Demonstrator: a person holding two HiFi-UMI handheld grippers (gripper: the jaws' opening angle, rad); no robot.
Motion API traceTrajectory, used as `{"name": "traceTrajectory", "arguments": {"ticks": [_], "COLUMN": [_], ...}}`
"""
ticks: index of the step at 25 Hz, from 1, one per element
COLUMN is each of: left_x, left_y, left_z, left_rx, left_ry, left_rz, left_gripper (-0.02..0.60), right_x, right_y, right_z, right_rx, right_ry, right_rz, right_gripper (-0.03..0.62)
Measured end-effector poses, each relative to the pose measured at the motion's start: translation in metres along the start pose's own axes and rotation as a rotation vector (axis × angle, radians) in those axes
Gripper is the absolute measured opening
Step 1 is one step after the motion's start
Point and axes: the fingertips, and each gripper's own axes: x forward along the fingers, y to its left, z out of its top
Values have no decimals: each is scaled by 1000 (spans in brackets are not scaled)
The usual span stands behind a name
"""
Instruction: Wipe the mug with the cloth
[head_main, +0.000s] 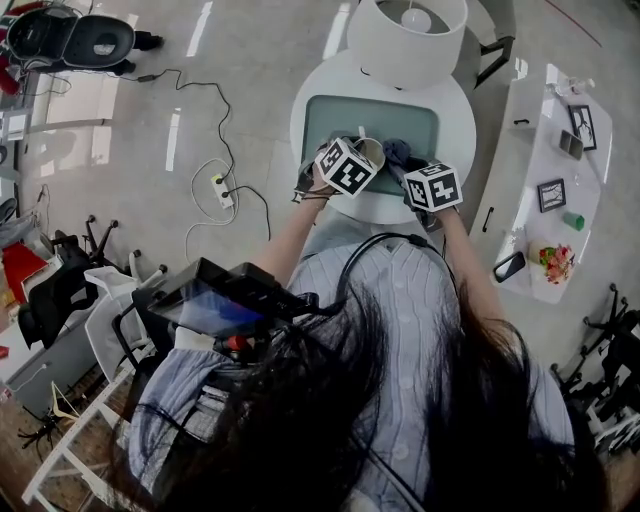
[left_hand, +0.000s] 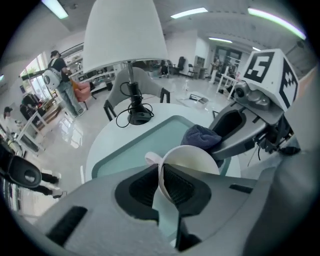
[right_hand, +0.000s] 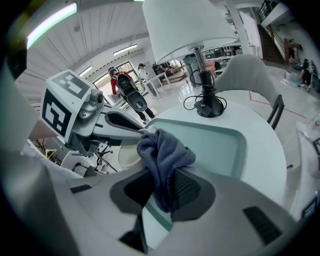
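A white mug (left_hand: 192, 159) hangs tilted over the green inset (head_main: 330, 118) of the round white table (head_main: 312, 92). My left gripper (left_hand: 161, 183) is shut on the mug's rim, next to the handle (left_hand: 152, 159). A dark blue-grey cloth (right_hand: 161, 159) is bunched up, and my right gripper (right_hand: 163, 191) is shut on it. The cloth (left_hand: 201, 135) presses against the mug's far rim; the mug's pale inside (right_hand: 128, 156) shows just left of it in the right gripper view. Both grippers sit side by side at the table's near edge, their marker cubes (head_main: 346, 166) covering most of the mug from above.
A lamp with a big white shade (head_main: 408, 36) stands at the table's far side, its black base (left_hand: 135, 116) and coiled cable beyond the inset. A white side shelf (head_main: 528, 130) with picture frames runs along the right. A power strip (head_main: 222, 190) lies on the floor at left.
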Motion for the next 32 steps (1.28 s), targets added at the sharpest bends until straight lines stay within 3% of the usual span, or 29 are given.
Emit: {"name": "traceTrajectory", "arguments": {"ticks": [5, 8, 10, 15, 18, 25, 29, 32], "left_x": [-4, -7, -6, -9, -13, -9, -8, -1], "left_y": [3, 8, 8, 2, -3, -8, -23, -31], "left_z": [-6, -4, -6, -4, 8, 15, 20, 23], "left_rx": [-152, -160, -112, 127, 282, 782, 931, 1025], "left_ry": [-4, -26, -27, 14, 17, 130, 138, 139], "left_rz": [60, 113, 120, 95, 43, -111, -200, -220], "left_gripper": [46, 46, 46, 51, 54, 55, 55, 55], "right_x": [-4, -4, -4, -7, -9, -10, -11, -10], "right_y": [8, 11, 11, 10, 10, 15, 16, 16], "right_z": [-7, -11, -12, -16, -19, -22, -22, -20], "right_rx": [20, 32, 38, 25, 28, 42, 45, 54], "right_ry": [-10, -11, -8, 9, 6, 8, 7, 2], "right_rz": [-6, -4, -1, 13, 15, 18, 10, 4], "right_gripper": [98, 99, 98, 98, 99, 99, 98, 98]}}
